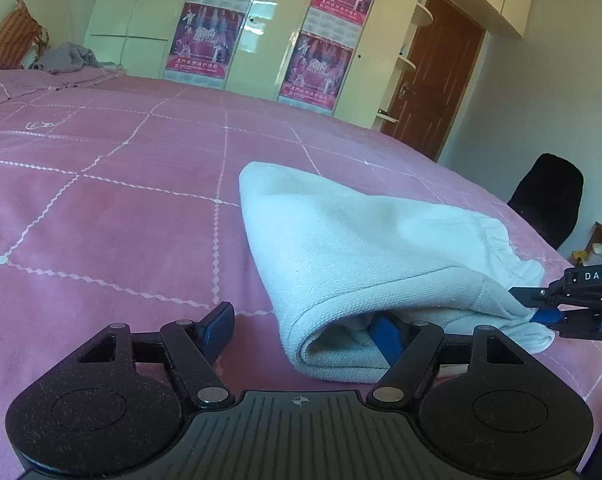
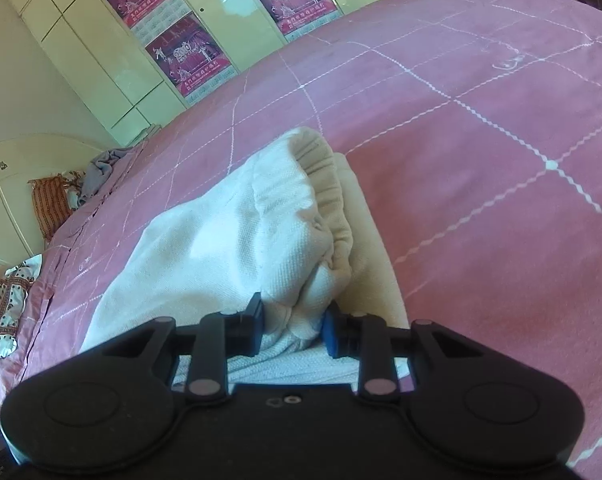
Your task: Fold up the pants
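My pants are white cloth with a coarse, matt woven texture and a gathered elastic waistband. The bed wears a soft pink matt cover stitched with white zigzag lines. My left tongs are matt black plastic, lightly dusty, with shiny metal pins and blue pads; the right tongs look alike. The wardrobe doors are glossy cream, carrying shiny paper posters.

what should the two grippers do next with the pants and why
Probably the right hand-held gripper should let go. It pinches a bunched edge of the white pants near the elastic waistband. They already lie doubled over on the pink bedspread, and the left hand-held gripper is already wide open, one finger tucked in the fold.
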### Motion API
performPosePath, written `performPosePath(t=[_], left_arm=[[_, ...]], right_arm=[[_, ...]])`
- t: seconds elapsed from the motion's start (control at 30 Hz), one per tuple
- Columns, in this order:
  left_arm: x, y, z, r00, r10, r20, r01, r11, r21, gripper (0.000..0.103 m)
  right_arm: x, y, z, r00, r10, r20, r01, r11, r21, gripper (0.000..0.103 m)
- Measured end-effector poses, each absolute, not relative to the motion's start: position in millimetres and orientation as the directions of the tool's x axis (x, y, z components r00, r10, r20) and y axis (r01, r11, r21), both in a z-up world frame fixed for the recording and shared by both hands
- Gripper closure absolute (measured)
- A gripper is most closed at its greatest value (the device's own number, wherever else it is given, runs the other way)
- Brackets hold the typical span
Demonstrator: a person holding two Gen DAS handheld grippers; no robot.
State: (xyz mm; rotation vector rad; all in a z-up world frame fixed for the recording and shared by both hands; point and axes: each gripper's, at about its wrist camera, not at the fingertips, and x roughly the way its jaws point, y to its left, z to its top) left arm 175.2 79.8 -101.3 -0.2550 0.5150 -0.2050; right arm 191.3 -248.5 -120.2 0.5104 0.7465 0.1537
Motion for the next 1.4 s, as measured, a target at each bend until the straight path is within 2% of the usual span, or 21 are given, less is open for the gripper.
performPosePath(t=[0.07,0.27,0.33,0.37,0.4,0.47,0.5,0.6,0.67,0.77,0.9,0.93,0.97,1.0,1.03,1.1,1.17,1.23,1.27,1.3,1.4], left_arm=[[169,85,-99,0.866,-0.274,-0.417,0.142,0.937,-0.32,0.029],[181,90,-109,0.832,-0.28,-0.479,0.102,0.926,-0.364,0.029],[167,87,-98,0.882,-0.257,-0.394,0.12,0.933,-0.34,0.03],[162,85,-93,0.901,-0.237,-0.363,0.124,0.943,-0.308,0.03],[162,85,-92,0.901,-0.219,-0.373,0.113,0.951,-0.287,0.03],[174,94,-102,0.863,-0.24,-0.445,0.094,0.941,-0.326,0.029],[179,98,-110,0.842,-0.248,-0.479,0.079,0.935,-0.345,0.029],[179,98,-110,0.839,-0.254,-0.48,0.086,0.935,-0.345,0.029],[176,97,-109,0.842,-0.245,-0.481,0.091,0.943,-0.32,0.029],[175,100,-110,0.843,-0.244,-0.479,0.092,0.944,-0.318,0.029],[177,98,-112,0.834,-0.249,-0.493,0.098,0.945,-0.312,0.029],[177,97,-111,0.823,-0.254,-0.508,0.103,0.946,-0.306,0.029],[175,96,-109,0.816,-0.256,-0.519,0.11,0.949,-0.295,0.029],[172,96,-107,0.81,-0.254,-0.529,0.115,0.952,-0.282,0.029],[166,99,-103,0.801,-0.26,-0.539,0.123,0.953,-0.277,0.029],[152,111,-95,0.797,-0.268,-0.541,0.12,0.949,-0.293,0.03],[142,118,-82,0.822,-0.239,-0.516,0.097,0.953,-0.286,0.033],[149,114,-69,0.842,-0.234,-0.487,0.113,0.958,-0.264,0.051],[155,108,-63,0.847,-0.235,-0.478,0.123,0.959,-0.254,0.052],[164,102,-59,0.845,-0.241,-0.478,0.133,0.959,-0.249,0.052],[186,81,-52,0.839,-0.244,-0.487,0.16,0.965,-0.208,0.052]], right_arm=[[192,-254,-123,0.726,0.327,-0.605,0.049,0.853,0.52,0.074],[190,-252,-126,0.727,0.323,-0.606,0.037,0.863,0.504,0.073],[191,-252,-125,0.724,0.322,-0.61,0.038,0.865,0.501,0.075],[188,-252,-118,0.737,0.318,-0.597,0.037,0.862,0.505,0.076],[180,-252,-107,0.775,0.333,-0.537,-0.006,0.854,0.52,0.077],[164,-249,-88,0.829,0.363,-0.425,-0.103,0.847,0.521,0.077],[162,-245,-87,0.833,0.353,-0.426,-0.113,0.862,0.494,0.077],[183,-245,-120,0.739,0.298,-0.604,0.004,0.895,0.446,0.077],[179,-255,-129,0.76,0.325,-0.563,0.023,0.852,0.524,0.077],[176,-250,-120,0.772,0.318,-0.549,0.01,0.859,0.512,0.077],[164,-255,-95,0.829,0.359,-0.428,-0.096,0.846,0.524,0.078],[166,-254,-96,0.824,0.339,-0.454,-0.084,0.865,0.494,0.078],[174,-254,-105,0.794,0.306,-0.526,-0.036,0.886,0.461,0.077],[183,-258,-117,0.75,0.289,-0.595,0.022,0.888,0.46,0.075],[186,-267,-127,0.727,0.311,-0.612,0.058,0.86,0.506,0.076],[176,-278,-122,0.752,0.322,-0.575,0.066,0.831,0.552,0.066],[163,-277,-104,0.792,0.244,-0.56,0.069,0.875,0.48,0.057],[153,-279,-88,0.835,0.219,-0.505,0.023,0.903,0.429,0.068],[156,-277,-82,0.841,0.228,-0.49,-0.006,0.91,0.414,0.075],[162,-272,-77,0.844,0.228,-0.486,-0.032,0.925,0.379,0.078],[181,-248,-69,0.839,0.224,-0.496,-0.11,0.962,0.25,0.081]])
